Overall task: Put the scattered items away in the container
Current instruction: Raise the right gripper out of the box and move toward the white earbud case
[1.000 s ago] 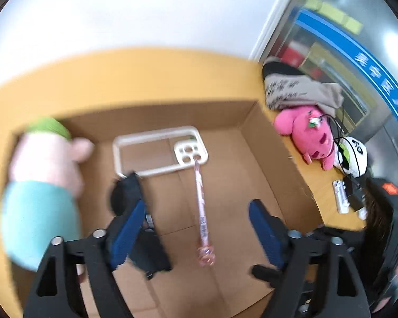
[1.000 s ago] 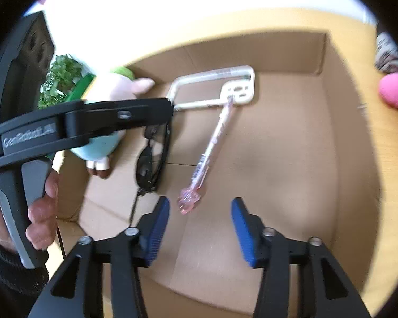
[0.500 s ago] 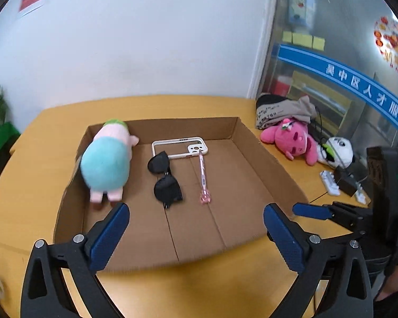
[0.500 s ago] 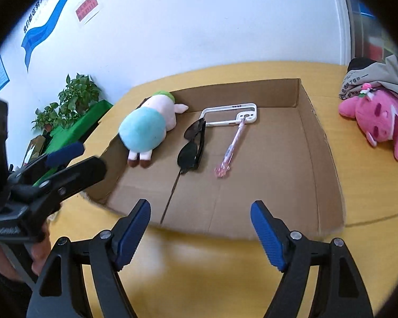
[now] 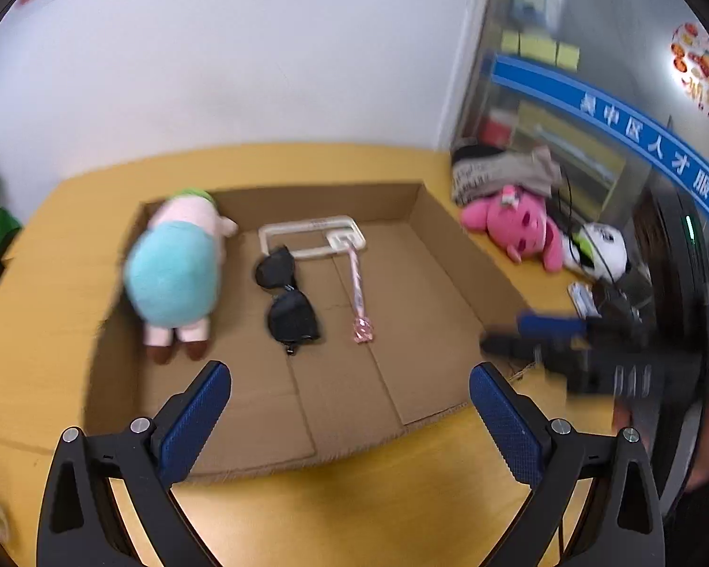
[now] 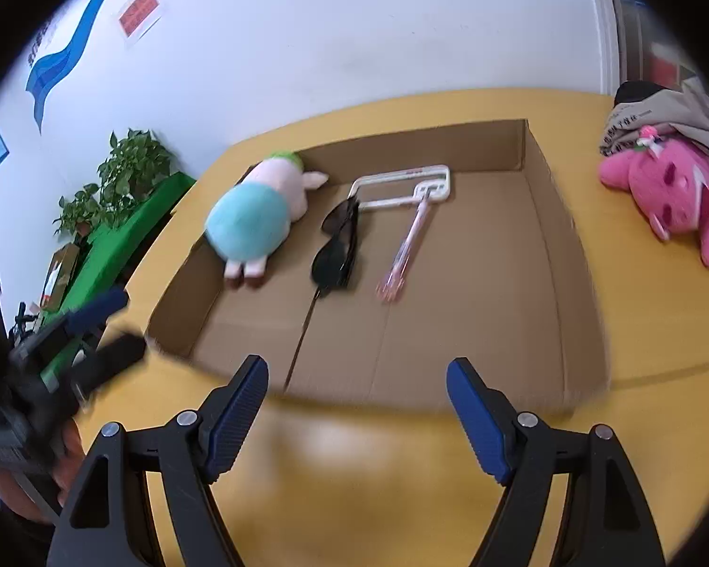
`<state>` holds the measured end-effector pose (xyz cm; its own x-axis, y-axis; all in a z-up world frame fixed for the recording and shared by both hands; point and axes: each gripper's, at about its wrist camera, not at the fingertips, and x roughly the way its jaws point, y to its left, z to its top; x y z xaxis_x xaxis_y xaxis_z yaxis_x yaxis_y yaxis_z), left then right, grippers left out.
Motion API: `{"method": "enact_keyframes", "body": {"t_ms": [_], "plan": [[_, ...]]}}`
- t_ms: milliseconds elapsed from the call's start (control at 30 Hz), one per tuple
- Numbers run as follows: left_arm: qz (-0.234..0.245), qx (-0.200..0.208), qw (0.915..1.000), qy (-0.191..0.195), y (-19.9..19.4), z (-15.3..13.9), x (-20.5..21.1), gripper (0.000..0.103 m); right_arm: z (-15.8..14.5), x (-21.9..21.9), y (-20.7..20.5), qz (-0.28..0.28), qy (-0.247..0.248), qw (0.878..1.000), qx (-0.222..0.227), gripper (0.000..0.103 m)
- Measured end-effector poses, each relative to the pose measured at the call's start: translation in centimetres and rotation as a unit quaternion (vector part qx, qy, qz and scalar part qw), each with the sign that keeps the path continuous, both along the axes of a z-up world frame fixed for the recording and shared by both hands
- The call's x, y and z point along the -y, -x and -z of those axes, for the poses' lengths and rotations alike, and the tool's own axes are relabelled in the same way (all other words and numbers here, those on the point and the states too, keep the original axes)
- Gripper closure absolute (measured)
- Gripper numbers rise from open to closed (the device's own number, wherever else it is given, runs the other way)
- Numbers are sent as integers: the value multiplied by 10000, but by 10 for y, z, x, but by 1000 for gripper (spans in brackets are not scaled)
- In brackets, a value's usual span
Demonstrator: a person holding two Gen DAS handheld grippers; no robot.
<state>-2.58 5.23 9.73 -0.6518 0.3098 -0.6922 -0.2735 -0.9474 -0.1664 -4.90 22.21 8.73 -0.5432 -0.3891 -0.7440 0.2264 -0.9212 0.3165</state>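
Observation:
A shallow cardboard box [image 5: 416, 208] [image 6: 534, 151] lies on the yellow table. Inside it are a teal and pink plush toy [image 5: 175, 269] [image 6: 255, 217], black sunglasses [image 5: 288, 302] [image 6: 338, 245], a white phone case [image 5: 314, 236] [image 6: 402, 189] and a pink pen [image 5: 358, 293] [image 6: 404, 250]. My left gripper [image 5: 350, 406] is open and empty, held above the box's near edge. My right gripper [image 6: 357, 397] is open and empty, also over the near edge. Each gripper shows blurred at the side of the other's view.
A pink plush [image 5: 515, 227] [image 6: 671, 189], a panda plush [image 5: 595, 248], folded cloth [image 5: 496, 175] [image 6: 657, 113] and cables lie on the table right of the box. Green plants [image 6: 118, 175] stand at the left. A white wall is behind.
Both grippers pulled back out of the box and rose, then shifted slightly closer. They stay open and empty. The items in the box have not moved.

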Motion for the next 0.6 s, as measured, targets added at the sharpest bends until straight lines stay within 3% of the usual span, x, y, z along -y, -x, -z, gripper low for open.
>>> {"method": "enact_keyframes", "body": {"t_ms": [133, 267, 500, 567, 600], "plan": [[27, 267, 9996, -60, 31, 13, -7, 1, 6, -14, 76, 128, -119, 9991, 379, 25], [43, 387, 9989, -266, 35, 27, -4, 1, 35, -3, 151, 35, -209, 9964, 825, 25], [-59, 485, 9980, -407, 30, 36, 11, 1, 89, 31, 208, -135, -501, 9907, 1261, 25], [-78, 495, 9976, -476, 30, 38, 14, 1, 101, 32, 213, -56, -571, 9894, 1336, 33], [-85, 503, 9975, -498, 31, 39, 15, 1, 105, 33, 214, -47, -576, 9888, 1378, 49]]}}
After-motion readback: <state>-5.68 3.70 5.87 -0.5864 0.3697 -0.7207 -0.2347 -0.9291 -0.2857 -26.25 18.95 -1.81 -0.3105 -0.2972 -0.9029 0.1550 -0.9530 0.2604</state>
